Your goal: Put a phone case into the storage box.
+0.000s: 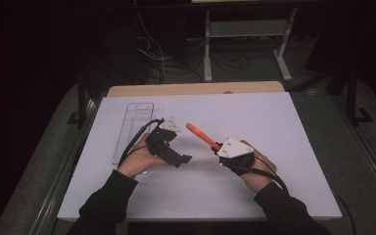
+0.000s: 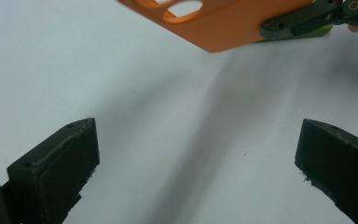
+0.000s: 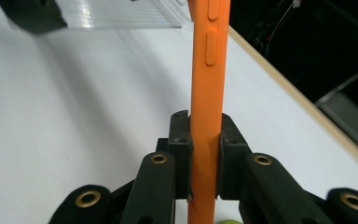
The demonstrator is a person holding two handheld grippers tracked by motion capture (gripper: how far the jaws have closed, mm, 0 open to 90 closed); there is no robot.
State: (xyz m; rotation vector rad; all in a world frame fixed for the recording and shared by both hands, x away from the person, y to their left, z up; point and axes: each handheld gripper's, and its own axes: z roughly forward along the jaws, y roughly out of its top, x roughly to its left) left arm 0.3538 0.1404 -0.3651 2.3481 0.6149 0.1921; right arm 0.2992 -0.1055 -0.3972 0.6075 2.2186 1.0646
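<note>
I hold a tool in each hand over the white tabletop (image 1: 274, 122). My right tool (image 1: 219, 147) is clamped on an orange phone case (image 1: 199, 133): in the right gripper view the two black jaws press flat against either side of the case (image 3: 208, 84), which rises edge-on between them with its two side buttons showing near the top. In the high view the case sticks out from that tool up and to the left, lifted off the tabletop and pointing toward my left hand (image 1: 139, 157).

My left tool (image 1: 183, 159) has its jaws standing wide apart with nothing between them. In the left gripper view the two black pads (image 2: 56, 163) sit at the lower corners with bare white tabletop (image 2: 177, 140) between them, and farther off, at the top of that view, the orange case (image 2: 223, 23) with its camera cut-out hangs in the grip of my other tool. The two tools are near each other, but the left one is not touching the case.

A clear plastic tray (image 1: 133, 125) lies on the tabletop just beyond my left hand, long side running away from me. Under my right hand (image 1: 252, 169) a bit of a yellow-green thing (image 1: 247, 144) peeks out; I cannot tell what it is.
</note>
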